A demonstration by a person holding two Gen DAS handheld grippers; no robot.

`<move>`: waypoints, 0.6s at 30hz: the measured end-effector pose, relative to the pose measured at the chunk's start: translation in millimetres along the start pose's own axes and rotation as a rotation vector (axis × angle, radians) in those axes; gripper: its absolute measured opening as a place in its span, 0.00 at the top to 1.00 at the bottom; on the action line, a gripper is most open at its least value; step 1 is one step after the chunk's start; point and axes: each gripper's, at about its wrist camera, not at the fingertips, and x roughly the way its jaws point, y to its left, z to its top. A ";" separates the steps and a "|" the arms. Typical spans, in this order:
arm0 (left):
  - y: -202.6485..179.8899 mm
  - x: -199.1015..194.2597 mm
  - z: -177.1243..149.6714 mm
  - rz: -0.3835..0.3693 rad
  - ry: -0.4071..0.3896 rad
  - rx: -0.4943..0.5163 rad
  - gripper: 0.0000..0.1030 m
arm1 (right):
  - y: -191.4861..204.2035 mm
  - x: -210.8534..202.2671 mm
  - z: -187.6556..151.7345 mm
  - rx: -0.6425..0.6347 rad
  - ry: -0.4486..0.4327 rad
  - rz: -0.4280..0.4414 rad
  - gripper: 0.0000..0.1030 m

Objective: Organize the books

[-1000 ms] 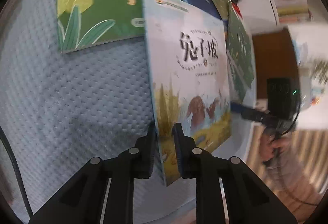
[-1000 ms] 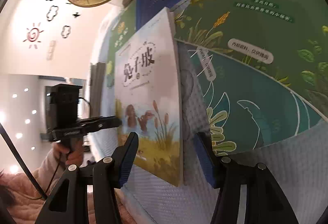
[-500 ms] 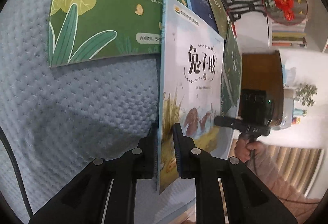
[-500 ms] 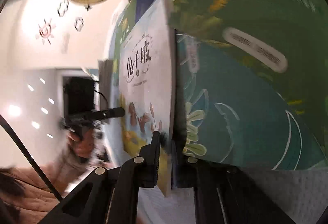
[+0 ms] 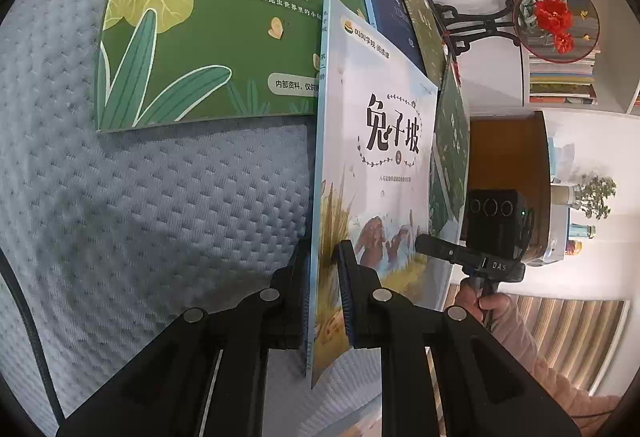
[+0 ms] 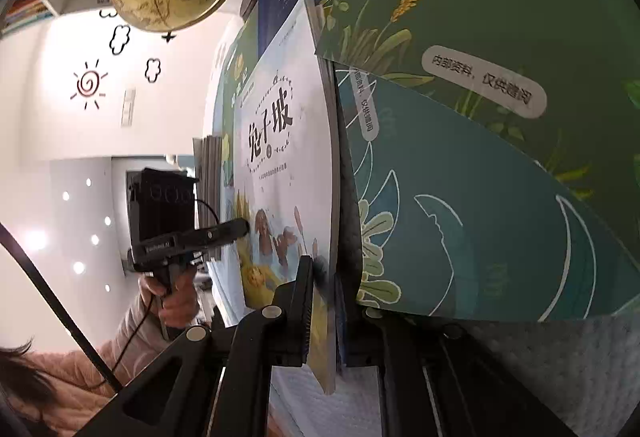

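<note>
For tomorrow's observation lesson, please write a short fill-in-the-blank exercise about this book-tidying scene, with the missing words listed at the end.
1. Both the left gripper and the right gripper are shut on the same ____ picture book.
2. That book is held on ____, not flat on the quilted blue cloth.
3. The green book lying flat beyond the left gripper carries the number ____.
4. On the shelf in the right wrist view stands a yellow ____.

Missing words: rabbit; edge; 03; globe

Bright indoor light, both views sharp centrally. Strong fisheye bending, black corners. Ceiling spots (image 6: 80,221) glare; wall (image 6: 52,117) overexposed.
</note>
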 end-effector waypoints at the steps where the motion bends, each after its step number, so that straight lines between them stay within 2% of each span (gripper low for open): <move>1: -0.3 -0.2 -0.2 0.004 -0.002 -0.001 0.85 | 2.9 0.5 -0.1 -0.009 -0.001 -0.013 0.92; 3: -1.1 0.2 -0.6 0.004 -0.007 0.003 0.85 | 15.4 3.0 1.2 -0.059 0.009 -0.053 0.86; 7: 2.8 -0.4 -1.2 -0.013 -0.015 -0.012 0.85 | 23.9 5.8 0.2 -0.078 -0.017 -0.072 0.85; 10: -1.4 -0.9 -1.2 0.022 -0.010 -0.039 0.85 | 25.8 6.6 -4.1 -0.054 -0.025 -0.035 0.87; 12: -5.9 -1.8 -2.4 0.052 -0.003 -0.064 0.86 | 35.4 11.0 -8.2 -0.082 -0.007 -0.050 0.87; 16: -21.3 -1.6 -10.9 0.113 0.046 0.019 0.86 | 59.7 25.5 -22.3 -0.135 0.028 -0.078 0.87; 18: -21.6 -4.8 -17.6 0.125 0.047 0.027 0.86 | 69.6 31.0 -30.4 -0.149 0.031 -0.101 0.87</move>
